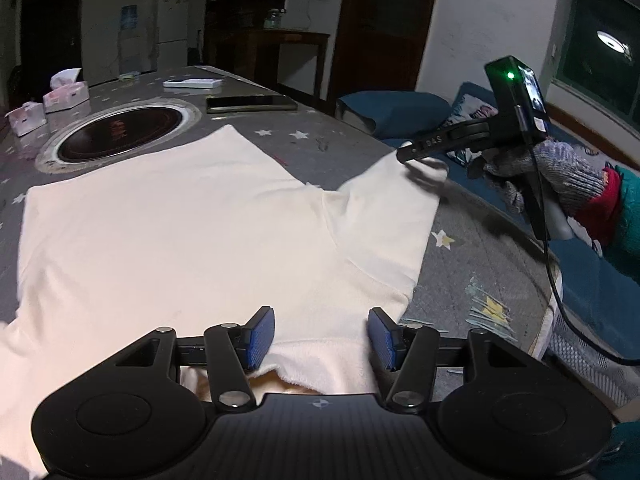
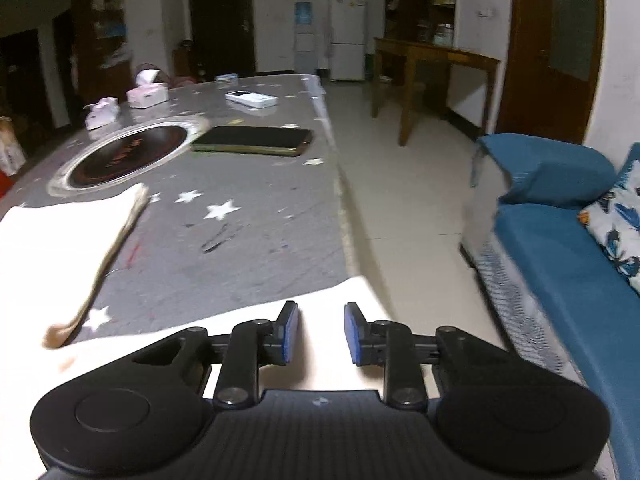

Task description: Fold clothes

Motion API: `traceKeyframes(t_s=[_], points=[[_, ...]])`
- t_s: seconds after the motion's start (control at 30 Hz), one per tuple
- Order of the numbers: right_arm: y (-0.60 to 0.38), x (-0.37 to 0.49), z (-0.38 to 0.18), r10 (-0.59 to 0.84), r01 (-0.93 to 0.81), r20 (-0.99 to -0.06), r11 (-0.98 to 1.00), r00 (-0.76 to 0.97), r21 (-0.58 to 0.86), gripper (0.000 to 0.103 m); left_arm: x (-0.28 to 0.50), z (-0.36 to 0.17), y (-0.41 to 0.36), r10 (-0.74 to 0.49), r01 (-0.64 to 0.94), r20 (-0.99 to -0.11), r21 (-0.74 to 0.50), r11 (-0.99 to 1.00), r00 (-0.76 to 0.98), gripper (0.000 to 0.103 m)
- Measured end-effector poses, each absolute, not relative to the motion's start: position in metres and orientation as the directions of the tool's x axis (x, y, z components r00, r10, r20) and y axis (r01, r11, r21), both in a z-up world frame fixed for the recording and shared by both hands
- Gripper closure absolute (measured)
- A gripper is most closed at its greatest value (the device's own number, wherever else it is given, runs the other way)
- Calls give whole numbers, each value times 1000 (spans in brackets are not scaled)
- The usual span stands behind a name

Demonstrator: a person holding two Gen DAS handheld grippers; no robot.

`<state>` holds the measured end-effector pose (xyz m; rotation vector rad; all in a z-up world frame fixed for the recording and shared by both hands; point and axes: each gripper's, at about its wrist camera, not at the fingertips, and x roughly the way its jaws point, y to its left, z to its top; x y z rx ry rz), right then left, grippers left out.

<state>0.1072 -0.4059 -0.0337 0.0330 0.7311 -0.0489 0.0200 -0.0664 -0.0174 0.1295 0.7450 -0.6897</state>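
My left fingers (image 1: 322,338) half open over cream shirt (image 1: 180,220) collar, holding nothing; right fingers (image 2: 321,332) slightly parted above sleeve (image 2: 332,292) at worktop (image 2: 248,216) right edge, sleeve unpinched, laid flat for folding.

**Black handheld grippers, knitted glove, teal sleeve**

The left gripper (image 1: 321,339) is matte black plastic: a ribbed central body with a small crosshair mark, two round disc housings at its sides, linkage arms pinned with silver screws, and fingers (image 1: 262,338) faced with blue textured pads. The right gripper (image 2: 321,334) has the same build. Seen from the left wrist camera, it carries a black box with a green light, white lettering on one arm and a black cable trailing down. The right hand (image 1: 560,176) wears a grey-speckled knitted glove with a red cuff, then a teal sleeve.
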Motion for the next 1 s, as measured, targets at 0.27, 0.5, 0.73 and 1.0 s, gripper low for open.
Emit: traceKeyframes(t_s=[0.27,0.5,0.73,1.0], points=[[-360,75,-18,175,-185,-649,981,740,54,64,16,-4,-19,-488,513,-620,-156,844,615,47],[-328,65,-32,212,-259,-686,965,696,36,58,28,4,47,-373,320,-599,-198,926,708,47],[-324,67,-32,209,-255,-695,966,688,38,51,51,-11,105,-229,115,-647,-214,970,727,48],[-326,68,-33,207,-251,-698,967,686,40,45,45,-23,140,219,-245,-618,44,969,755,48]])
